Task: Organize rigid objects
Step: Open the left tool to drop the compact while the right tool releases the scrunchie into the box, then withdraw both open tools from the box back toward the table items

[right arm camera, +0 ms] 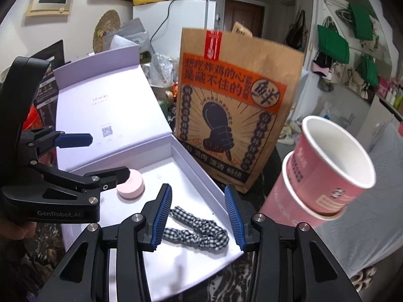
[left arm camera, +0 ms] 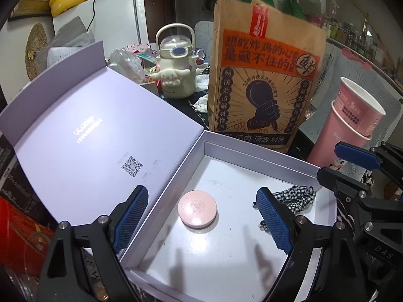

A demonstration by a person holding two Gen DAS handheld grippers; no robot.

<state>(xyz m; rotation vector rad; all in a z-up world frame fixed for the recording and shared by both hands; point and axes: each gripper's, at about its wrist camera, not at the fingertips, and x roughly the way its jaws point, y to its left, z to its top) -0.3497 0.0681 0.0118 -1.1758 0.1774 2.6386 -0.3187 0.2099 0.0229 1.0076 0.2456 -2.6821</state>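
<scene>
An open lavender box [left arm camera: 252,151] [right arm camera: 196,162] lies in front of me, its lid [left arm camera: 100,125] folded back to the left. A round pink compact [left arm camera: 197,208] [right arm camera: 131,185] lies flat on the box floor. A black-and-white checked scrunchie [left arm camera: 297,196] [right arm camera: 196,229] lies at the box's right side. My left gripper [left arm camera: 201,219] is open and empty, hovering above the compact. My right gripper [right arm camera: 199,220] is open and empty, just above the scrunchie. Each gripper shows in the other's view, the right [left arm camera: 357,166] and the left [right arm camera: 85,156].
A tall brown paper bag [left arm camera: 262,80] [right arm camera: 234,110] stands right behind the box. Stacked pink paper cups [left arm camera: 350,118] [right arm camera: 327,168] stand to the right. A cream character kettle [left arm camera: 176,63] and clutter sit at the back left. A red item [left arm camera: 20,236] lies at the left.
</scene>
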